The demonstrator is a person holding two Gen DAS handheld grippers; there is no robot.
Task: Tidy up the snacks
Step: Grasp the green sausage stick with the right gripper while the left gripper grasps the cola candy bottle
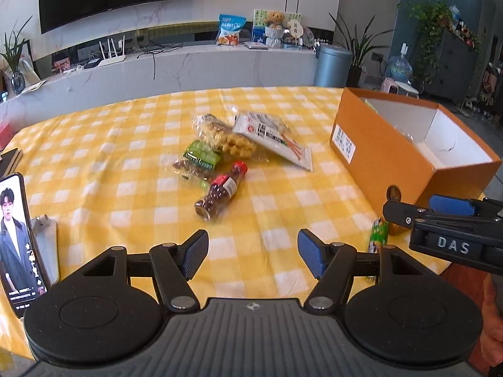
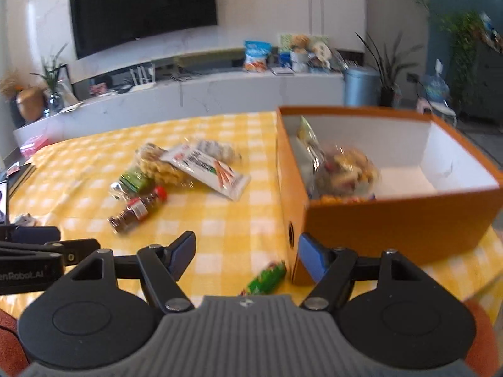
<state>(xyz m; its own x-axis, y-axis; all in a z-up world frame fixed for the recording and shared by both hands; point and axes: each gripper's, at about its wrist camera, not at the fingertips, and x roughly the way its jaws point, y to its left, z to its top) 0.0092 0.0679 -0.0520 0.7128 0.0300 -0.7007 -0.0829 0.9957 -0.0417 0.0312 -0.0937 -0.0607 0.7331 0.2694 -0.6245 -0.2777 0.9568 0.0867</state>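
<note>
On the yellow checked tablecloth point(image 1: 110, 169) lies a heap of snacks: a small red-capped bottle point(image 1: 221, 191) on its side, a green packet point(image 1: 199, 160), a clear bag of yellow pieces point(image 1: 224, 138) and a white packet with orange print point(image 1: 276, 139). An orange box point(image 2: 393, 223) stands at the right with a clear snack bag point(image 2: 345, 169) inside. A small green packet point(image 2: 267, 278) lies at the box's near corner. My left gripper point(image 1: 253, 251) is open above bare cloth, short of the bottle. My right gripper point(image 2: 246, 253) is open and empty over the green packet.
A phone point(image 1: 17, 245) with a lit screen stands at the table's left edge beside a white object point(image 1: 47, 245). Beyond the table runs a white counter point(image 1: 188, 66) with a router, snack bags and a grey bin point(image 1: 331, 66). The right gripper's body point(image 1: 452, 232) shows at the right.
</note>
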